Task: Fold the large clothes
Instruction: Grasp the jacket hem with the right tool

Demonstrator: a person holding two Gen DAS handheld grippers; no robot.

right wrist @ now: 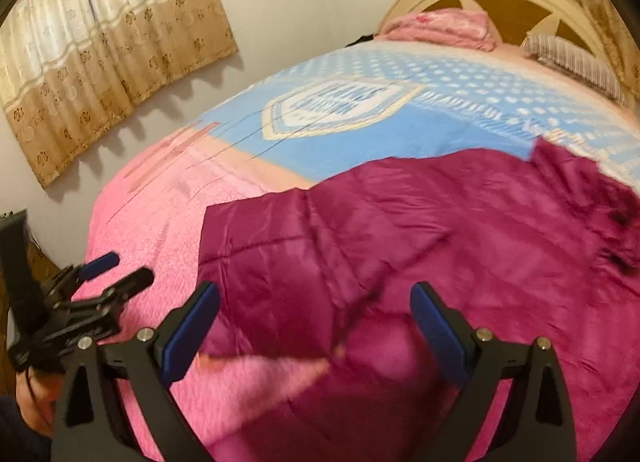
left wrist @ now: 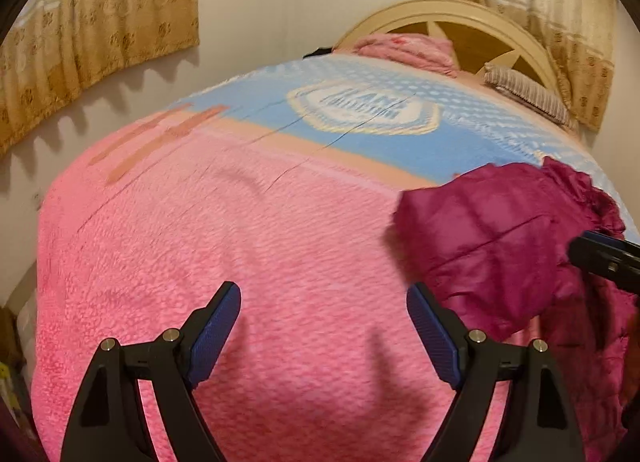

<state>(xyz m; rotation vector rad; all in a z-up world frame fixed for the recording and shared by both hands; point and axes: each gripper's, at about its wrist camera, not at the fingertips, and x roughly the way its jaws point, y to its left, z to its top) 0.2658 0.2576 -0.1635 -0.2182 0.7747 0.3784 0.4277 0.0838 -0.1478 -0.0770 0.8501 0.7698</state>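
We see a magenta quilted jacket [right wrist: 420, 230] spread on the bed, its long axis running across the mattress from the pink half of the blanket [left wrist: 240, 242] toward the right side, with a squared, stitched end pointing left and a rumpled, darker bunch of cloth at the far right; which end is collar or hem we cannot tell. In the right wrist view the jacket fills the middle and right of the bedspread, and a folded-over flap lies near the front. The right tongs [right wrist: 316, 326] stand wide apart just above that near edge, the blue pads [right wrist: 192, 330] pressing on nothing, cloth beneath the gap rather than gripped. In the left wrist view the left tongs [left wrist: 324, 326] are likewise spread wide with only pink blanket between them; the jacket's left end [left wrist: 500, 246] lies just beside and beyond the right-hand finger, apart from the pads. The left tongs also show at the lower left of the right wrist view, held in a hand [right wrist: 36, 414] over the bed's edge, clear of the jacket. Farther up the bed the blanket turns blue with a crest pattern [left wrist: 360, 106]; a folded pink cloth [left wrist: 408, 48] and a striped pillow [left wrist: 528, 92] lie by the arched headboard [left wrist: 472, 10]. Patterned curtains [left wrist: 100, 22] hang on the wall. No containers are in view.
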